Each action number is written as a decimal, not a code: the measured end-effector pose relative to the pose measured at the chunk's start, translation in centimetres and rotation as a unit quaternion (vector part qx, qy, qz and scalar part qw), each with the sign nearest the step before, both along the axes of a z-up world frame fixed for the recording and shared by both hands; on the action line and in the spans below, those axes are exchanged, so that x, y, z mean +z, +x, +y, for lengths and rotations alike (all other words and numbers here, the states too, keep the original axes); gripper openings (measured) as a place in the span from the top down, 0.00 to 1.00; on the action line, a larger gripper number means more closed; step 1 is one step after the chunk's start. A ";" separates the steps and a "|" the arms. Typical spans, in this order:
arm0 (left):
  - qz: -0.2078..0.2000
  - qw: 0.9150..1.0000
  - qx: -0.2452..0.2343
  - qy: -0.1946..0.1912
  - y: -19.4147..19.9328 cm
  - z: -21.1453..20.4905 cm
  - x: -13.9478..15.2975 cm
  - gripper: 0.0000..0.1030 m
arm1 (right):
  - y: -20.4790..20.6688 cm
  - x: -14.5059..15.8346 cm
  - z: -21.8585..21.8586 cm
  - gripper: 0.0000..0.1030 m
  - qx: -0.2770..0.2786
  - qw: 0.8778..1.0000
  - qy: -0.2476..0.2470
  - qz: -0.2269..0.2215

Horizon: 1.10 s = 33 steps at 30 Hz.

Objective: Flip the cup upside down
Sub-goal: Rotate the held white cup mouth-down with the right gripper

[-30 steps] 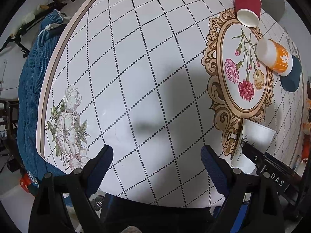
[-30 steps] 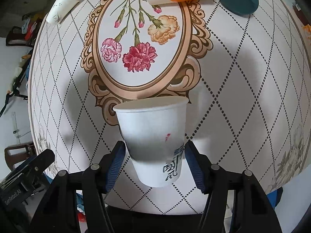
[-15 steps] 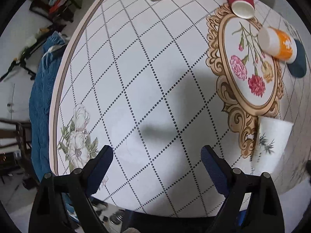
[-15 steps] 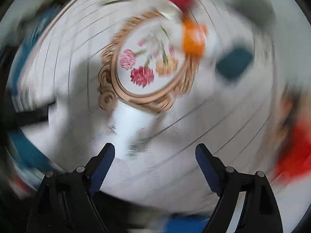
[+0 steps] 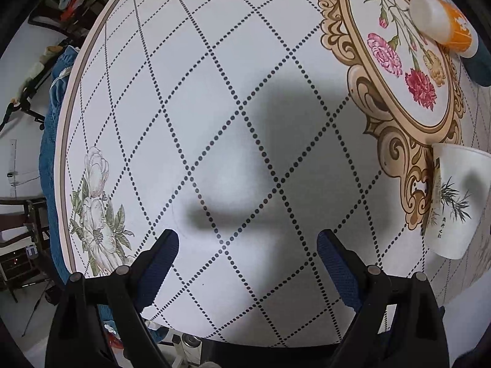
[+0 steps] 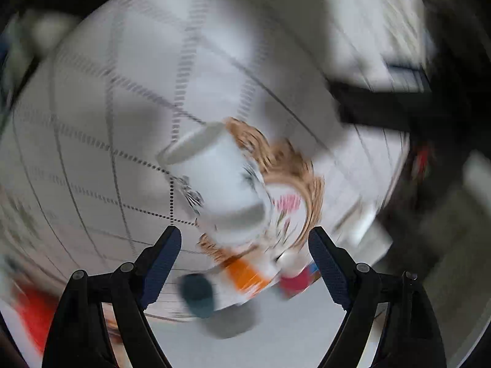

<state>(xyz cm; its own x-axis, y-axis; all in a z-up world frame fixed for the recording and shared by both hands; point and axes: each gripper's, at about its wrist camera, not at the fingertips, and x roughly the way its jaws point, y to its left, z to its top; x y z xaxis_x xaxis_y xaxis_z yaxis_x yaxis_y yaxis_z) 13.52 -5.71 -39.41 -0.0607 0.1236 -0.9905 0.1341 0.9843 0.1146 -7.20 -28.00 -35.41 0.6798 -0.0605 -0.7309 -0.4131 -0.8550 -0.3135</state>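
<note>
A white paper cup (image 5: pixel 455 202) with a plant drawing stands on the table at the right edge of the left wrist view, wide rim up, beside the gold oval frame. In the blurred right wrist view the same cup (image 6: pixel 221 187) sits ahead of the fingers, apart from them. My right gripper (image 6: pixel 244 254) is open and empty, rolled around so the scene looks upside down. My left gripper (image 5: pixel 247 257) is open and empty above the bare checked tablecloth.
An orange and white cup (image 5: pixel 442 24) lies on its side on the floral oval (image 5: pixel 408 70). A dark teal cup (image 5: pixel 480 67) is beside it. The table's left edge (image 5: pixel 66 141) borders a blue cloth. The right wrist view also shows blurred orange (image 6: pixel 245 274), teal (image 6: pixel 198 294) and red (image 6: pixel 294 282) cups.
My right gripper let go of the white cup, opened wide, backed off and is rolling fast. The cup now stands on the table. The left gripper moved closer to the table.
</note>
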 end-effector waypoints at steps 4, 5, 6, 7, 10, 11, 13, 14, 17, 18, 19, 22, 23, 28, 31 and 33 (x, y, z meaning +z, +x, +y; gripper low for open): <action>0.003 1.000 0.001 0.000 0.0 0.4 -0.8 0.10 | 0.0 -1.3 -1.3 0.16 0.082 0.995 -0.046 0.025; 0.003 1.000 0.002 0.000 0.0 0.2 -1.0 0.10 | 0.2 -1.5 -1.4 0.16 0.094 0.994 -0.052 0.028; 0.003 1.000 0.003 0.000 0.1 0.2 -1.1 0.10 | 0.4 -1.7 -1.7 0.16 0.109 0.992 -0.060 0.031; 0.004 1.000 0.005 -0.001 0.1 0.3 -1.2 0.10 | 0.6 -2.0 -1.8 0.16 0.122 0.990 -0.067 0.034; 0.005 1.000 0.008 -0.005 0.2 0.5 -1.6 0.10 | 1.5 -2.7 -2.0 0.16 0.140 0.986 -0.080 0.041; 0.005 1.000 0.009 -0.006 0.3 0.5 -1.7 0.10 | 1.7 -2.9 -2.0 0.16 0.145 0.985 -0.082 0.042; 0.006 1.000 0.010 -0.006 0.4 0.2 -2.1 0.10 | 2.6 -3.2 -1.7 0.19 0.154 0.984 -0.084 0.043; 0.006 1.000 0.011 -0.006 0.8 0.0 -2.5 0.10 | 2.7 -3.7 -1.8 0.21 0.156 0.983 -0.086 0.043; 0.007 1.000 0.011 -0.008 0.7 0.9 -3.5 0.10 | 3.5 -4.4 -1.3 0.29 0.165 0.982 -0.087 0.043; 0.007 1.000 0.011 -0.008 1.1 1.2 -3.5 0.10 | 3.7 -4.6 -1.2 0.31 0.167 0.981 -0.088 0.044; 0.007 1.000 0.011 -0.008 1.3 1.3 -3.5 0.10 | 4.4 -4.9 -1.2 0.37 0.169 0.981 -0.086 0.043; 0.011 1.000 0.013 -0.011 1.9 1.3 -3.5 0.10 | 5.5 -5.0 -0.9 0.38 0.165 0.982 -0.085 0.043; 0.012 1.000 0.014 -0.013 1.8 1.3 -3.4 0.10 | 5.7 -5.0 -0.8 0.38 0.163 0.982 -0.084 0.044; 0.012 1.000 0.016 -0.020 1.8 1.4 -3.1 0.10 | 6.7 -4.9 0.1 0.39 0.133 0.987 -0.071 0.048; 0.014 0.999 0.017 -0.032 1.7 1.4 -2.6 0.10 | 7.6 -4.3 0.9 0.39 0.086 0.993 -0.062 0.051; 0.016 0.999 0.017 -0.040 1.8 1.4 -2.3 0.10 | 7.4 -3.9 1.1 0.39 0.051 0.995 -0.058 0.059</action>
